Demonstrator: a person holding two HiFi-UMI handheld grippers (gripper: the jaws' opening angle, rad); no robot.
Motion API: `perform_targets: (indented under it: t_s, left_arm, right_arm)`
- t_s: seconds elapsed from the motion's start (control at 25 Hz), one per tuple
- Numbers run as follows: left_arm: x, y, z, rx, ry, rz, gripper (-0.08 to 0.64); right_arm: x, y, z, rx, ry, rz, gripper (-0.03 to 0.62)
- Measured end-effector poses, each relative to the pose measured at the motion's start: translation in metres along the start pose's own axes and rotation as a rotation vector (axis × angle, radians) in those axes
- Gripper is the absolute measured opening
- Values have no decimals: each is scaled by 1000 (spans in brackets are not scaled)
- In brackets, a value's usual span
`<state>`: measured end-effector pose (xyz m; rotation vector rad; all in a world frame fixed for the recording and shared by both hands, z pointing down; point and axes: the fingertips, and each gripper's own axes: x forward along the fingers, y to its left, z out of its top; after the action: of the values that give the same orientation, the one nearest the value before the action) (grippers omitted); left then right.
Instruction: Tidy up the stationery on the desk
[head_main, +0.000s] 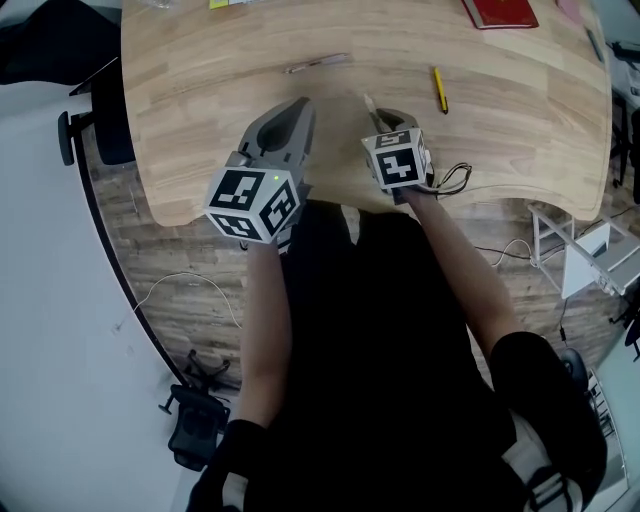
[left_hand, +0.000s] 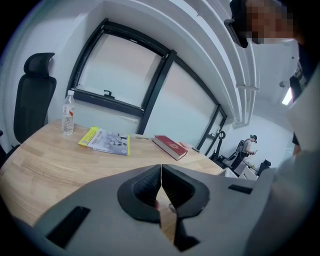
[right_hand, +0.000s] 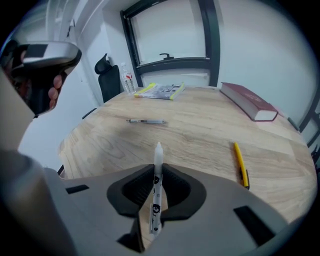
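Pale wooden surface (head_main: 200, 120) with a curved near edge, standing on a wood-plank floor (head_main: 190, 260). Black office chair (left_hand: 32, 95) sitting at its far-left end. Dark-framed windows (left_hand: 125, 75) running along the white wall (right_hand: 260, 45), letting in soft daylight. White rack (head_main: 590, 250) standing near the surface's right end.

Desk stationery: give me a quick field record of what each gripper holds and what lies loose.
left gripper: jaws together, nothing between them
right gripper: shut on white pen, tip pointing forward past the jaws
loose on desk: grey pen, yellow pen, lying apart
far side: red book, yellow-edged magazine, water bottle upright
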<state>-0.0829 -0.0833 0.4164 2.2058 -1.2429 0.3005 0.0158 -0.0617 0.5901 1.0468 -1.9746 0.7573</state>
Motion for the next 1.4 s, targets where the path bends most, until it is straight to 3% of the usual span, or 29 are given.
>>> perform_targets:
  t_s: [0.28,0.64,1.16,1.4]
  left_arm:
    - [9,-14,-3,26,20,-32,35]
    - [4,-6,3,38,0,-7,35]
    - [7,-2,1,30,19,2,35]
    - [6,0,0,32,28,2,35]
  right_arm:
    - [-11,-42,15,85,-55,-83,64]
    - [-1,-102,31,131,-64,-184,65]
    - [22,-109,22,127,-11,-194,66]
    - [23,-107,23,91,-44,-210,67]
